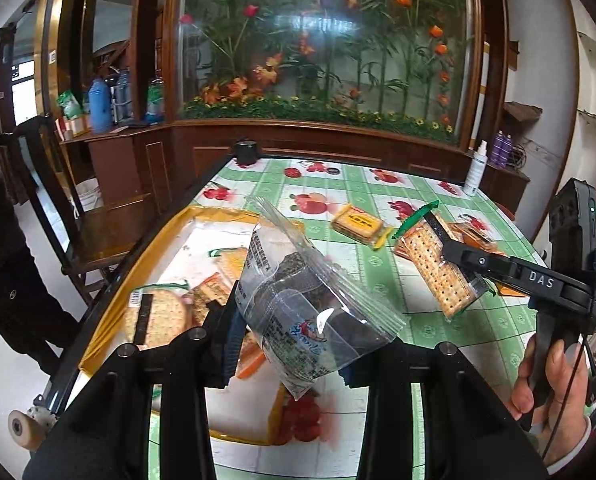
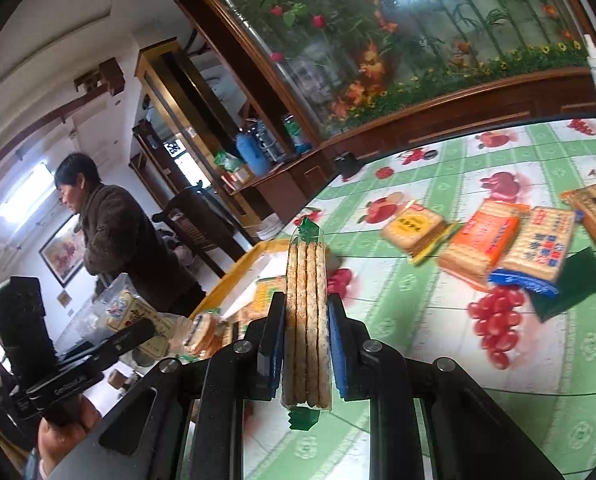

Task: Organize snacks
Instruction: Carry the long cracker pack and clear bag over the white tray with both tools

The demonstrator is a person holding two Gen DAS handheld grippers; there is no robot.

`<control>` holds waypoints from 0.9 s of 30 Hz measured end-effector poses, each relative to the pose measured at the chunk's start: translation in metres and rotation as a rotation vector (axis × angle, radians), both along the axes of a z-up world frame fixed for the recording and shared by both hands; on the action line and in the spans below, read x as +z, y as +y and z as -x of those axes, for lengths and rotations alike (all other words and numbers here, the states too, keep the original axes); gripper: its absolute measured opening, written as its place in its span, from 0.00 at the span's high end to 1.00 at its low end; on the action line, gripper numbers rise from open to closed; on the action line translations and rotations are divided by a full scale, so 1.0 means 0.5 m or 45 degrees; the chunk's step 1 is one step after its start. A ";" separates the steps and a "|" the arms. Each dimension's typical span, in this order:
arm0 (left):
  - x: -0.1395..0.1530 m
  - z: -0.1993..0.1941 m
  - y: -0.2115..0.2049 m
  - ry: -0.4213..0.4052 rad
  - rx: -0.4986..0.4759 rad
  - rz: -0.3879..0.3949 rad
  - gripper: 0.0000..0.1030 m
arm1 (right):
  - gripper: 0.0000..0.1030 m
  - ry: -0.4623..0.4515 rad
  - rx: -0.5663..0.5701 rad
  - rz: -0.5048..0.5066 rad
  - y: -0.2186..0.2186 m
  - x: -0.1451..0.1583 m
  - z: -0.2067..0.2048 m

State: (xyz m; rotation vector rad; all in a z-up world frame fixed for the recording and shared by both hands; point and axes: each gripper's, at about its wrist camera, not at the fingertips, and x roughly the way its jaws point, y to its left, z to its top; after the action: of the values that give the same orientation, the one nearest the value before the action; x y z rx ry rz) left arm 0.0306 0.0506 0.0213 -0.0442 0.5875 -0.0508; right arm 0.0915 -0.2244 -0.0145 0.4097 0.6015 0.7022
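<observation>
Both grippers loaded, carrying snacks toward the tray.

My left gripper (image 1: 294,344) is clenched on a clear zip bag (image 1: 298,300) of dark snacks, lifted over the yellow-rimmed tray (image 1: 98,336) at its 9 o'clock; the tray already holds round and square crackers. My right gripper (image 2: 306,344) grasps a cracker sleeve (image 2: 306,312) edge-on. I judge the next move needs both set inside the rim; loose packs (image 2: 497,248) wait at 2 o'clock.
</observation>
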 end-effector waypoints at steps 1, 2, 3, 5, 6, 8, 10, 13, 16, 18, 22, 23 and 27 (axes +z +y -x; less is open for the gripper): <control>0.000 0.000 0.006 -0.003 0.012 -0.003 0.66 | 0.81 0.002 0.008 -0.008 0.005 0.000 0.001; 0.000 0.002 0.012 -0.006 0.022 -0.003 0.66 | 0.81 0.004 0.017 -0.020 0.013 0.001 0.001; 0.001 0.003 0.018 -0.007 0.032 -0.001 0.65 | 0.81 0.006 0.026 -0.031 0.018 0.002 0.000; -0.001 0.002 0.032 -0.008 0.058 0.002 0.65 | 0.81 0.014 0.048 -0.057 0.031 0.003 0.000; -0.002 0.002 0.038 -0.009 0.069 0.000 0.65 | 0.81 0.016 0.060 -0.068 0.041 0.003 0.000; -0.006 0.000 0.052 -0.002 0.094 0.003 0.65 | 0.81 0.022 0.084 -0.080 0.060 0.002 -0.004; -0.011 -0.001 0.065 -0.001 0.119 0.003 0.65 | 0.81 0.029 0.113 -0.088 0.085 0.002 -0.006; -0.016 -0.003 0.083 0.003 0.146 0.006 0.65 | 0.81 0.040 0.165 -0.095 0.131 0.001 -0.010; -0.019 -0.005 0.098 0.008 0.168 0.003 0.65 | 0.81 0.042 0.203 -0.091 0.173 0.003 -0.012; -0.020 -0.006 0.107 0.006 0.184 -0.002 0.65 | 0.81 0.042 0.228 -0.093 0.202 0.004 -0.012; -0.026 -0.008 0.120 0.006 0.218 -0.019 0.65 | 0.81 0.046 0.262 -0.094 0.244 0.001 -0.016; -0.028 -0.007 0.124 0.004 0.226 -0.020 0.65 | 0.81 0.050 0.270 -0.094 0.253 -0.001 -0.018; -0.031 -0.009 0.136 -0.001 0.256 -0.023 0.65 | 0.81 0.054 0.278 -0.093 0.276 -0.003 -0.022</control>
State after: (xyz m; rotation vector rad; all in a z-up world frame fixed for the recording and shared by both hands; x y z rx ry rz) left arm 0.0351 0.1189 0.0058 -0.0852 0.5798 0.1501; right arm 0.1022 -0.0865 -0.0158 0.4313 0.6681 0.9282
